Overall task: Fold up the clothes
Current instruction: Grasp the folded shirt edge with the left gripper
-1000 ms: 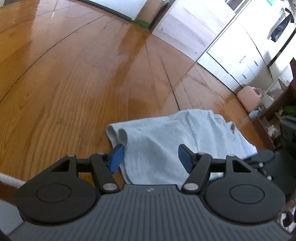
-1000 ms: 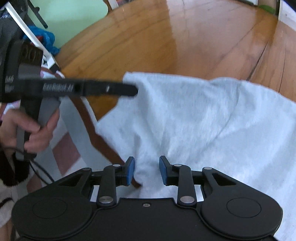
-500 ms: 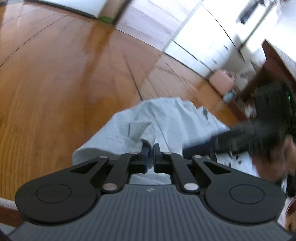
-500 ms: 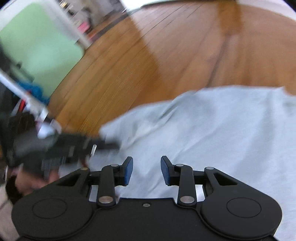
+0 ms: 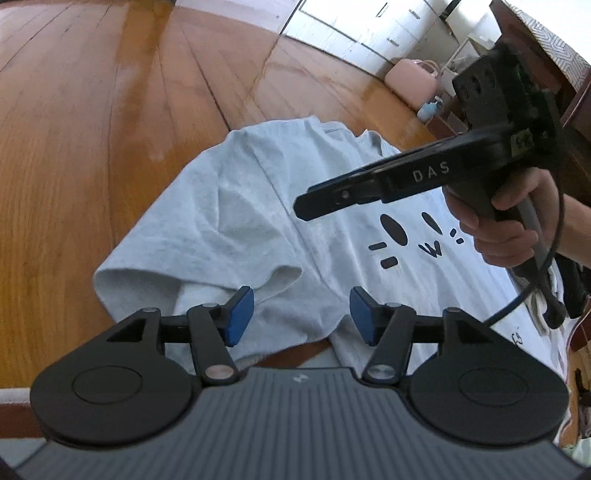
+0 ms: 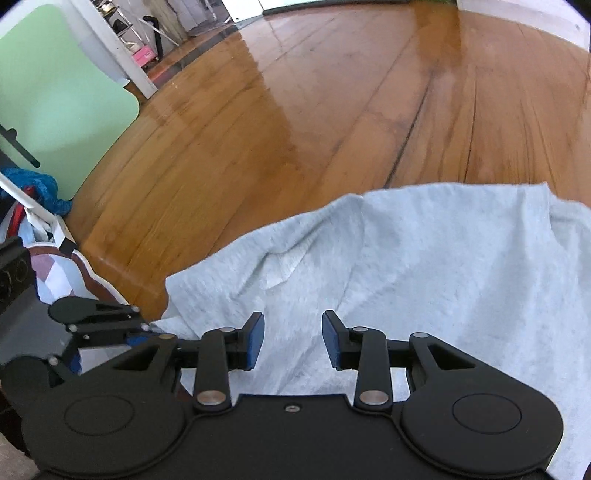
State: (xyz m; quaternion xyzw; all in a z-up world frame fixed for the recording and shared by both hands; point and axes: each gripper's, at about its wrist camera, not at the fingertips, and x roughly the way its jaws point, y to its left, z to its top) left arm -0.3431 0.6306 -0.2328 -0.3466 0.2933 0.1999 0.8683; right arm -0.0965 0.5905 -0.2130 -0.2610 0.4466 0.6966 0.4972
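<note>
A light grey T-shirt [image 5: 258, 206] with a black face print [image 5: 406, 240] lies spread on the wooden floor [image 5: 92, 129]. Its near sleeve [image 5: 207, 266] is folded over onto the body. My left gripper [image 5: 301, 310] hovers just above that sleeve's edge; its jaws are opening, blue pads apart, cloth below them but not pinched. In the right wrist view my right gripper [image 6: 293, 332] stands open over the shirt [image 6: 443, 258], nothing gripped. The right gripper [image 5: 310, 205] reaches in from the right above the shirt's chest, held by a hand [image 5: 498, 229]. The left gripper [image 6: 144, 325] shows low at the left.
Bare floorboards stretch beyond the shirt. A pink bag [image 5: 410, 75] and white cabinets [image 5: 369, 22] stand at the far right. In the right wrist view, a green panel [image 6: 55, 110], a blue bundle [image 6: 37, 188] and a patterned cloth [image 6: 59, 269] are at the left.
My left gripper shut on the sleeve edge, carried it inward over the shirt, then opened and let it drop. The right gripper stayed open and swung across above the shirt.
</note>
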